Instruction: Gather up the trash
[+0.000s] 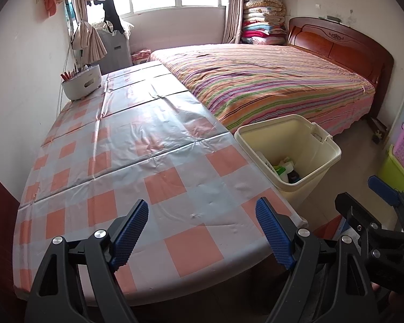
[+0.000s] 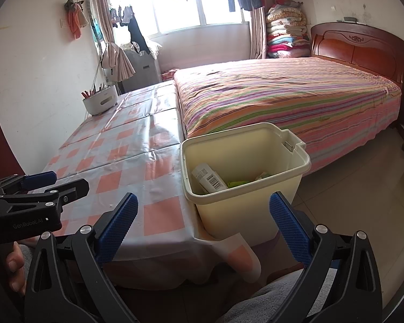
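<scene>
Both the left gripper [image 1: 202,231] and right gripper [image 2: 203,226] are hovering wide open and holding nothing, with the cream bin [image 2: 245,207] of trash [image 2: 210,179] sitting just ahead of the right one, beside the checked table [image 1: 121,167].

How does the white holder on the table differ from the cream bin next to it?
The holder is small and rounded, standing on the table's far end by the wall; the bin is bigger, squarish, standing beside the table's near edge. The holder has red sticks poking out; the bin holds discarded packaging. Both are pale, open-topped and upright.
</scene>
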Available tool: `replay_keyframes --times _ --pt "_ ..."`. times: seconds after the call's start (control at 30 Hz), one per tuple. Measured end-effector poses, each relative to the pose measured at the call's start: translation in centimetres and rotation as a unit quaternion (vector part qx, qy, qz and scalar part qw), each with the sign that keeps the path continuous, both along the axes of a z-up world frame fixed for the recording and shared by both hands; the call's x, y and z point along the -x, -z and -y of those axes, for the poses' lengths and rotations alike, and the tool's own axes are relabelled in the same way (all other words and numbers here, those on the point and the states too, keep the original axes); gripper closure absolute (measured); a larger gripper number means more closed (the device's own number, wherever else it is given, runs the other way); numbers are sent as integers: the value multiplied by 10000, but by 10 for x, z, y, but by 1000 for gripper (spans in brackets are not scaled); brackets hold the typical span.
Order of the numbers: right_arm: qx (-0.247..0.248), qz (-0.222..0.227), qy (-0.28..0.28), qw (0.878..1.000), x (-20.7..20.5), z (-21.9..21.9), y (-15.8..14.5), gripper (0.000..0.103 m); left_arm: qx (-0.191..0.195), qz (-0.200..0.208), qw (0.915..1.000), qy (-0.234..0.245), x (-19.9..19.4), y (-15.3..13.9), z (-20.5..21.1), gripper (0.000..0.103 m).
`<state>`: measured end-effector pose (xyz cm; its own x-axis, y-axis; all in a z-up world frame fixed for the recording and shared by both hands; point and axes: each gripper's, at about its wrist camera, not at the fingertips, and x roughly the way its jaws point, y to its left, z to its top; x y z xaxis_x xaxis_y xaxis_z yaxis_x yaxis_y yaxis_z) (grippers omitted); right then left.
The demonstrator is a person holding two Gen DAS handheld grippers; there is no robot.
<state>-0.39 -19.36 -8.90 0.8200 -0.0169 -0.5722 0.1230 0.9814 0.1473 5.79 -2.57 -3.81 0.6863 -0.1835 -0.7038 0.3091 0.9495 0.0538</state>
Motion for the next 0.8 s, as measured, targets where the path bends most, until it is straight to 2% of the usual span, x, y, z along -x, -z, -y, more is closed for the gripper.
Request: replay_keyframes --times 0.4,0.6,0.8 --pt "14 -7 -47 10000 -1 -3 0 6 -27 48 10000 -18 0 -1 1 23" --pt "5 -21 -63 10000 -2 -2 1 6 181 -60 9998 112 -2 -1 0 23" --pt "-1 -13 -65 10000 -1 0 1 6 245 135 9994 214 3 -5 2 23"
